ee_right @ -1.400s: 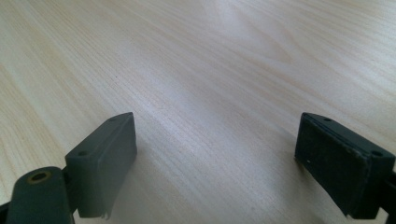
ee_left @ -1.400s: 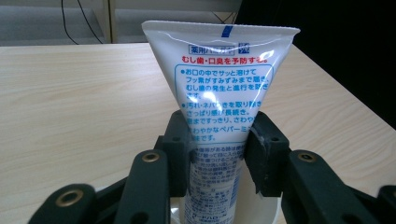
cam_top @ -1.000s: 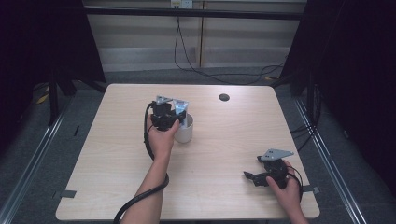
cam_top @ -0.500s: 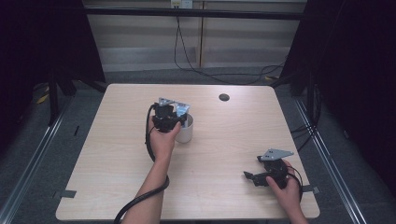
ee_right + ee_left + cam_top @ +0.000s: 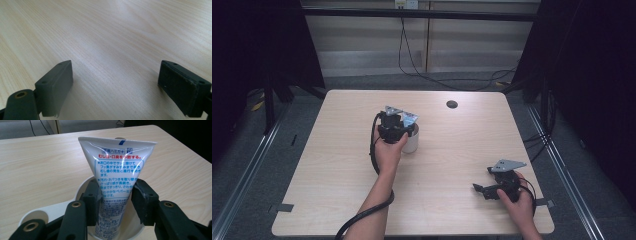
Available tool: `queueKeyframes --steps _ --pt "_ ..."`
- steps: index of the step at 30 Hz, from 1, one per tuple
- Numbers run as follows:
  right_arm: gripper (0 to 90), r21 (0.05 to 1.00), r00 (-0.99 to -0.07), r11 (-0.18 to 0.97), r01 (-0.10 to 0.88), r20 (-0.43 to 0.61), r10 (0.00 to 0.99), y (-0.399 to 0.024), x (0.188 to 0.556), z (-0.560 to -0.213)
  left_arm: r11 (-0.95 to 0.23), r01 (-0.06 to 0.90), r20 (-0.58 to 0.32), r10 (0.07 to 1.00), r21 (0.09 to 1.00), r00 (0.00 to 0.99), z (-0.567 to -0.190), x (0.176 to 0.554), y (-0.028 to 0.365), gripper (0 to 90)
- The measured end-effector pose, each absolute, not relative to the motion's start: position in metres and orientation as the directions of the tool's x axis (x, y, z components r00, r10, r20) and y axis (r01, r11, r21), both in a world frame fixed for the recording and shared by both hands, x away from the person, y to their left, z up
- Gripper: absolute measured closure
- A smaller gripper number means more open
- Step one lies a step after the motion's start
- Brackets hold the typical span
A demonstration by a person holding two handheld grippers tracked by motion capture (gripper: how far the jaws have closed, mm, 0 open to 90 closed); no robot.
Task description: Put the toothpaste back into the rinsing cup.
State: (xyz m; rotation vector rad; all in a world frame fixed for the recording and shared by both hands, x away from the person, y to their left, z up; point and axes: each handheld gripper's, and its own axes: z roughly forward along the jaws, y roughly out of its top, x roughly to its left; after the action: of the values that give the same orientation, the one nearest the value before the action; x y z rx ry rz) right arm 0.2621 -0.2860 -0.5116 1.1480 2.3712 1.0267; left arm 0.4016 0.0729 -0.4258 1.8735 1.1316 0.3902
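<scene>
The toothpaste tube (image 5: 116,177) already stands cap-down in the white cup (image 5: 411,141), near the counter's (image 5: 337,150) middle toward its far edge. The left claw (image 5: 115,202) has just been opening, its pads loosening beside the tube; withdrawing remains. The right claw (image 5: 115,85) rests apart, empty, near the right near corner.

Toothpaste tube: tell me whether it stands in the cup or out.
In. The toothpaste tube stands upright with its lower end inside the white cup, crimped end up, between the left gripper's opening jaws.

High view above the table (image 5: 337,165) looking forward and down, gripper views close, apparently sharing its tabletop.
</scene>
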Motion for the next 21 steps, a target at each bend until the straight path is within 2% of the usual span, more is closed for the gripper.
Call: queueKeyframes --steps 21 --pt "12.2 0.720 -0.630 0.422 0.551 0.028 0.776 -0.2861 0.2622 -0.5116 -0.201 0.546 -0.166 0.820 0.813 0.548 -0.4271 0.3951 0.0823 58.1"
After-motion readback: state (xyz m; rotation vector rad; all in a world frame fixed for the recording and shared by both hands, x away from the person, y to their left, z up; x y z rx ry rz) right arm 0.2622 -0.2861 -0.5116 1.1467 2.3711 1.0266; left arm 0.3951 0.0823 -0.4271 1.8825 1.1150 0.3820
